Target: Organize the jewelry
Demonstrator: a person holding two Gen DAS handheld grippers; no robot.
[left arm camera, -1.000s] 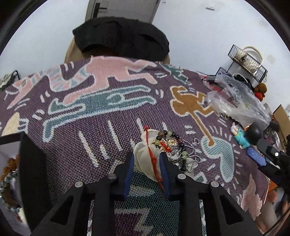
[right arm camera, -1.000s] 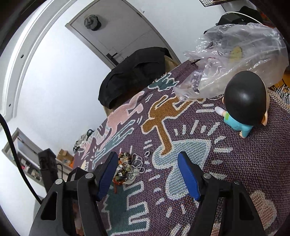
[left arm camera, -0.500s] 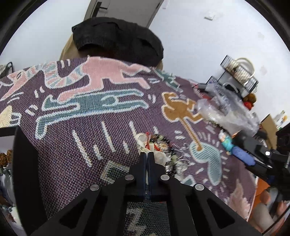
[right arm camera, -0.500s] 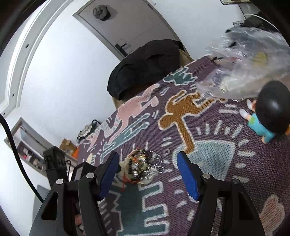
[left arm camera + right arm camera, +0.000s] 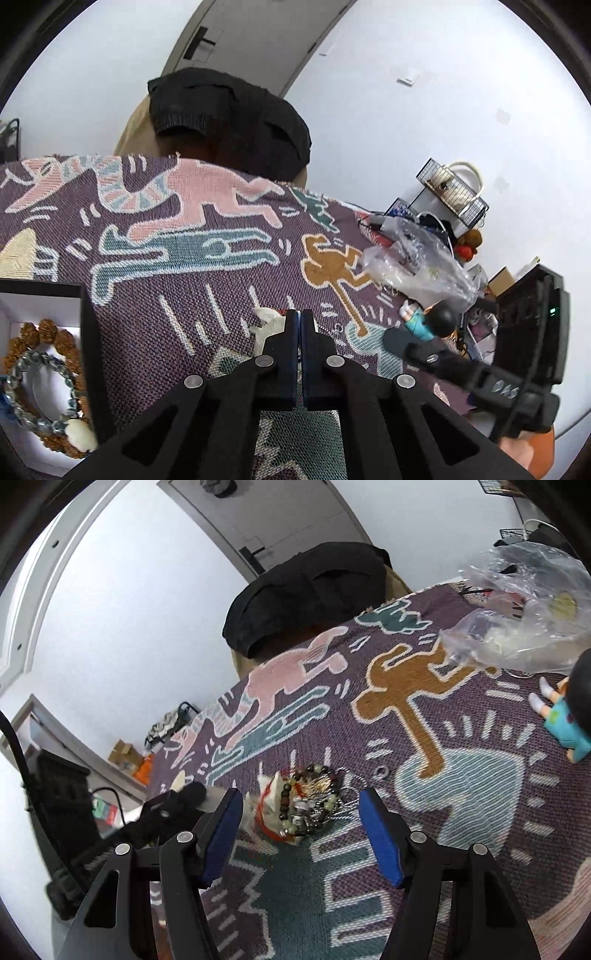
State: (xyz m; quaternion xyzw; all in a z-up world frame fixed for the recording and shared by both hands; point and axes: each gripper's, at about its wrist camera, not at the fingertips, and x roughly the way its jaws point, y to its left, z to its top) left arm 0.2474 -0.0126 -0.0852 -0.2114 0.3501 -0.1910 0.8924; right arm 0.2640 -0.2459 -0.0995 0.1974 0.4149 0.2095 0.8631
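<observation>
A pile of beaded bracelets and chains (image 5: 308,799) lies on a white pouch (image 5: 271,806) with a red cord, on the patterned purple cloth (image 5: 424,849). My right gripper (image 5: 300,795) is open, and the pile lies between and just beyond its blue pads. My left gripper (image 5: 299,317) is shut, its tips against the white pouch (image 5: 266,326); the pinch point itself is hidden. It shows as a dark shape (image 5: 177,805) left of the pile. The right gripper (image 5: 400,341) reaches in from the right. A black-walled jewelry box (image 5: 90,350) at the left holds beaded bracelets (image 5: 44,369).
A crumpled clear plastic bag (image 5: 517,627) and a small black-haired figurine (image 5: 569,716) sit at the cloth's right side. A chair draped with a black garment (image 5: 229,122) stands past the far edge. A wire rack (image 5: 454,188) and clutter are at the back right.
The left jaws closed on the pouch and its red cord, then the left gripper rose and tilted. The right gripper moved in, so the pile now lies between its fingers.
</observation>
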